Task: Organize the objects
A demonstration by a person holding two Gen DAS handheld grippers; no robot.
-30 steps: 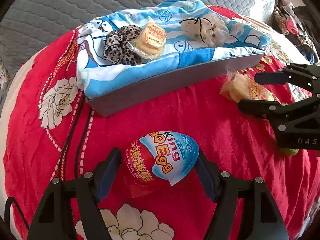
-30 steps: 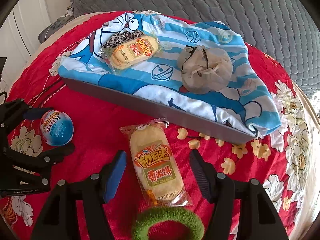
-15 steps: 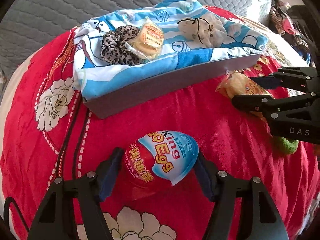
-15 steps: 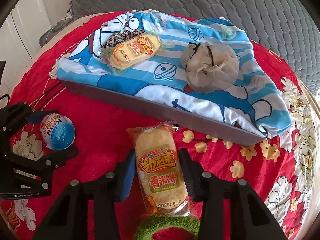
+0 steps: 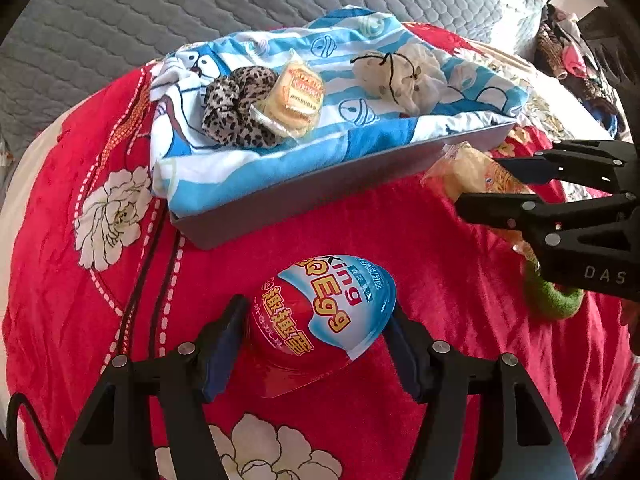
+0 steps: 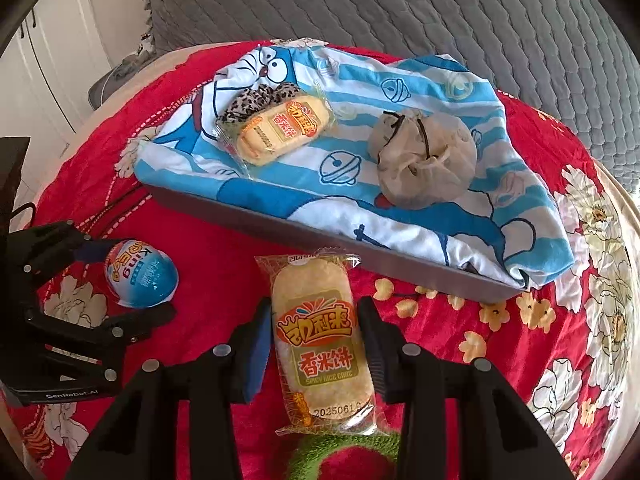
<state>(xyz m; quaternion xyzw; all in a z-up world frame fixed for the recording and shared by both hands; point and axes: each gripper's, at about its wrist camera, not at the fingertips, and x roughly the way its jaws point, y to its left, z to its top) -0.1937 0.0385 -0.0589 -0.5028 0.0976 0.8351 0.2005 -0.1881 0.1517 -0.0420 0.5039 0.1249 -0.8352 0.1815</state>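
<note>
A red-and-blue egg-shaped toy pack (image 5: pixel 324 312) lies on the red floral bedspread, and my left gripper (image 5: pixel 316 314) is shut on it, both pads against its sides. The right wrist view shows the same egg (image 6: pixel 140 276) in the left gripper (image 6: pixel 130 280). My right gripper (image 6: pixel 314 320) is shut on a yellow rice cake packet (image 6: pixel 320 332), which lies lengthwise between its pads. From the left wrist view, that packet (image 5: pixel 464 164) pokes out of the right gripper (image 5: pixel 480 184).
A grey tray (image 5: pixel 320 188) lined with a blue cartoon towel (image 5: pixel 360 132) holds a leopard scrunchie (image 5: pixel 236 108), another rice cake packet (image 5: pixel 296 100) and a beige pouch (image 5: pixel 404 76). A green scrunchie (image 6: pixel 344 448) lies under the right gripper. Grey quilt lies behind.
The right gripper's jaws have closed in from wide apart onto the rice cake packet. The left jaws narrowed a little onto the egg. Neither hand has shifted much.
</note>
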